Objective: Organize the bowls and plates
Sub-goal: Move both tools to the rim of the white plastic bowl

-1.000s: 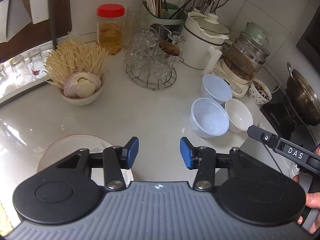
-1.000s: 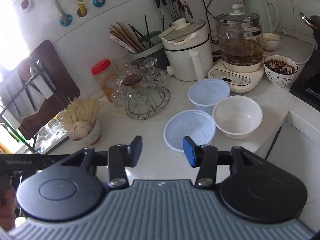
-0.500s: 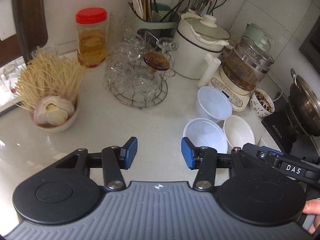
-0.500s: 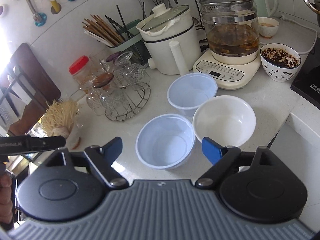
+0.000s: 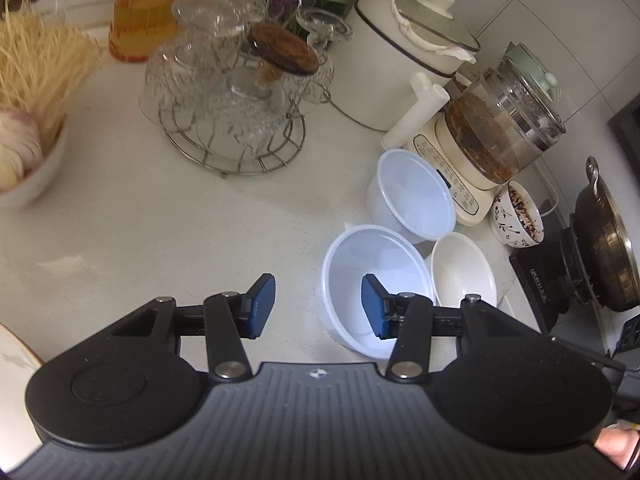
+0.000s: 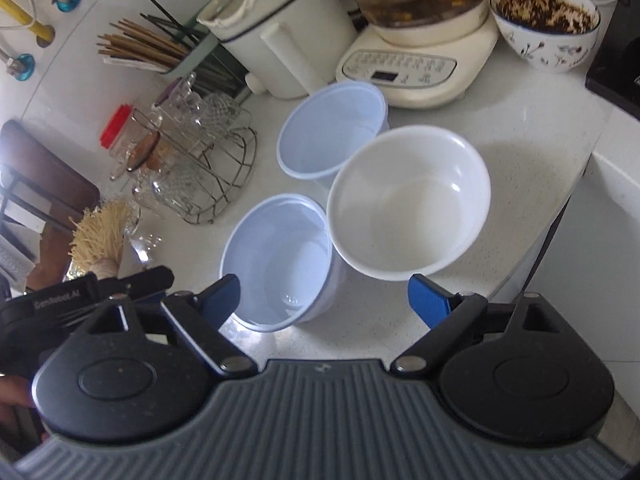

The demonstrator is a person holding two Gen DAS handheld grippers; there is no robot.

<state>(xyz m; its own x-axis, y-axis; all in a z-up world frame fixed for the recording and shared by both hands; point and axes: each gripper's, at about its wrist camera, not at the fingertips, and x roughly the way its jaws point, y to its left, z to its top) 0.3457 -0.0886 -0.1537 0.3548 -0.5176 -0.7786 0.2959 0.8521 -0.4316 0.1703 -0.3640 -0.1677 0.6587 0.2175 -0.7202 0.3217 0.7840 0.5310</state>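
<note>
Two translucent plastic bowls and a white bowl stand together on the white counter. The near plastic bowl [image 5: 376,280] [image 6: 280,256] sits at my left gripper [image 5: 318,306], which is open; its right finger is over the bowl's inside and its left finger is outside the near wall. The far plastic bowl [image 5: 412,196] [image 6: 332,128] is behind it. The white bowl [image 5: 464,270] [image 6: 412,200] is to the right. My right gripper [image 6: 324,296] is open wide, just short of the near plastic bowl and the white bowl. A plate edge [image 5: 12,360] shows at lower left.
A wire rack of glass cups [image 5: 232,100] [image 6: 192,160], a bowl of noodles and garlic [image 5: 28,120], a white cooker [image 5: 404,48], a glass kettle [image 5: 504,120], a patterned bowl [image 5: 518,216] [image 6: 548,24] and a wok on a stove [image 5: 604,248] surround them. The counter edge [image 6: 576,184] drops at right.
Both grippers moved closer to the bowls. My left gripper shifted right so its right finger is now over the near plastic bowl. My right gripper opened wide.
</note>
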